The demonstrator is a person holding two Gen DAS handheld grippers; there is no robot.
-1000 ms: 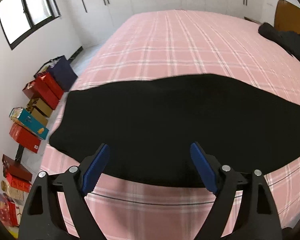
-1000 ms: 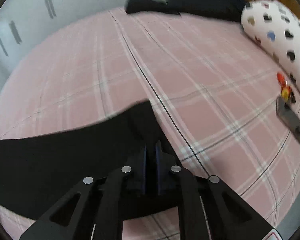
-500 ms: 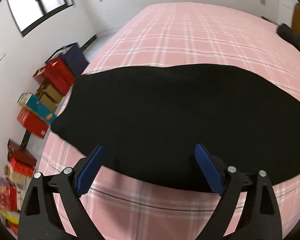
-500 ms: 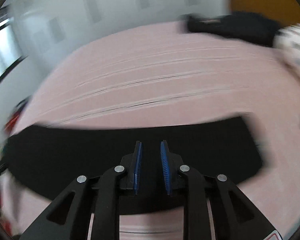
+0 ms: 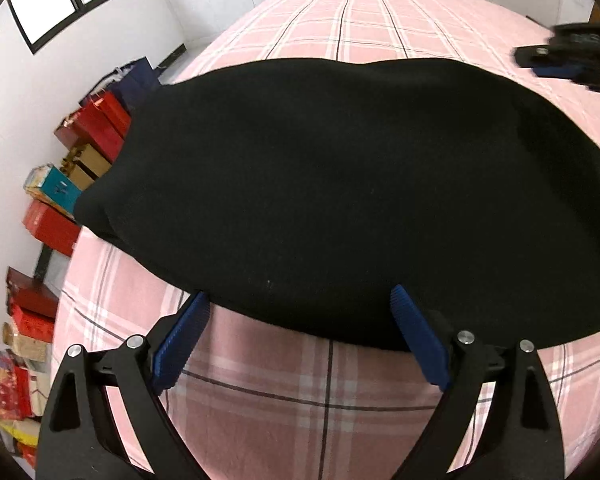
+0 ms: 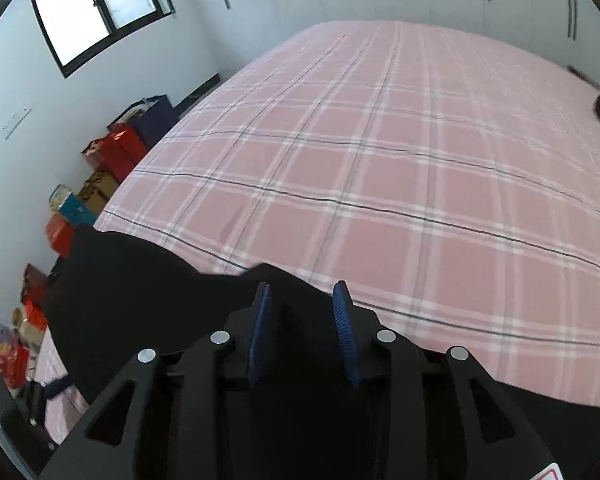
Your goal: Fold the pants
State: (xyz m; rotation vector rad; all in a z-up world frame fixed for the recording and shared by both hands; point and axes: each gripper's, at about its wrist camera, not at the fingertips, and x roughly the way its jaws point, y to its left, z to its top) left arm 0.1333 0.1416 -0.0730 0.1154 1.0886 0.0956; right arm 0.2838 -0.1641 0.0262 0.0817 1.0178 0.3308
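The left gripper (image 5: pixel 300 336) hung low over the near edge of the bed (image 5: pixel 380 32), pointing forward, its two black arms splayed wide and nothing between the ribbed blue pads (image 5: pixel 180 338). Its tips sat just at the near hem of the pants (image 5: pixel 340 184), which lay as one broad, matte black sheet across the pink plaid cover, smooth with a rounded outline, and ran off toward the left edge of the bed.

The right gripper (image 6: pixel 302 324) hovered over the far right part of the pants (image 6: pixel 140 280), angled toward the far side of the room. Its pads (image 6: pixel 346 328) stood a modest way apart; black cloth showed behind the gap, but it seemed to lie beneath rather than be pinched. In the left view that gripper (image 5: pixel 560 60) appeared blurred at the far right.

Coloured boxes (image 5: pixel 100 124) lined the floor along the white left wall.
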